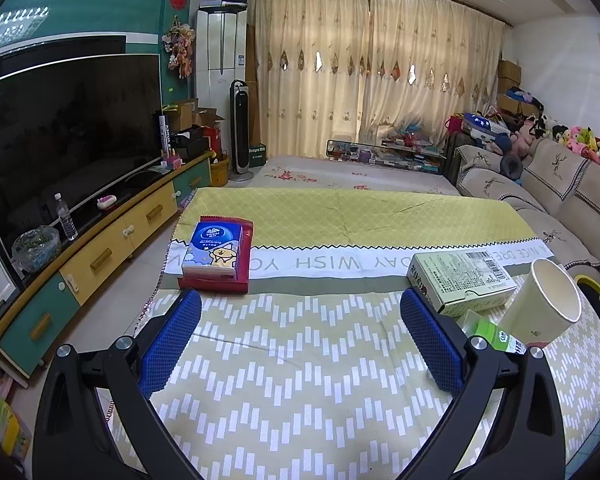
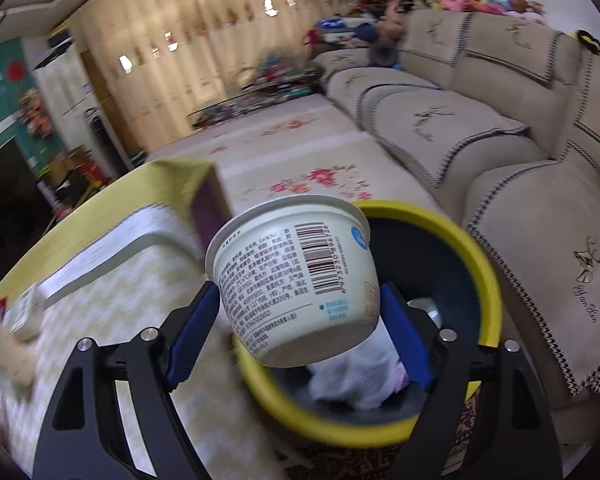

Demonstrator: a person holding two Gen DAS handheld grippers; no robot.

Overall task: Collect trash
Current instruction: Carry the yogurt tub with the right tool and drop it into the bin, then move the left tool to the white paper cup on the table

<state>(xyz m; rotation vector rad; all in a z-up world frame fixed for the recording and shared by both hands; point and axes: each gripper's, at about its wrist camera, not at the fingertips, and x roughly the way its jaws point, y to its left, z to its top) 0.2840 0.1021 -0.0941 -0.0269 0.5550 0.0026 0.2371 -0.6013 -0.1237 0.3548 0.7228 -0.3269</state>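
My right gripper (image 2: 296, 296) is shut on a white yogurt cup (image 2: 300, 280) with a barcode, one blue pad on each side of it. The cup hangs tilted over a dark bin with a yellow rim (image 2: 484, 264), which holds crumpled white paper (image 2: 356, 376). My left gripper (image 1: 300, 304) stands open above the patterned tablecloth (image 1: 300, 360) with nothing between its fingers. To its right lie a pale green carton (image 1: 460, 280), a paper cup on its side (image 1: 548, 304) and a green-and-white wrapper (image 1: 496, 336). The bin's rim (image 1: 590, 280) peeks out past the table's right edge.
A blue tissue pack (image 1: 214, 250) rests on a red box (image 1: 220, 284) at the table's left. A sofa (image 2: 520, 200) runs along the right beside the bin. A television (image 1: 60, 132) on a low cabinet (image 1: 100, 256) lines the left wall.
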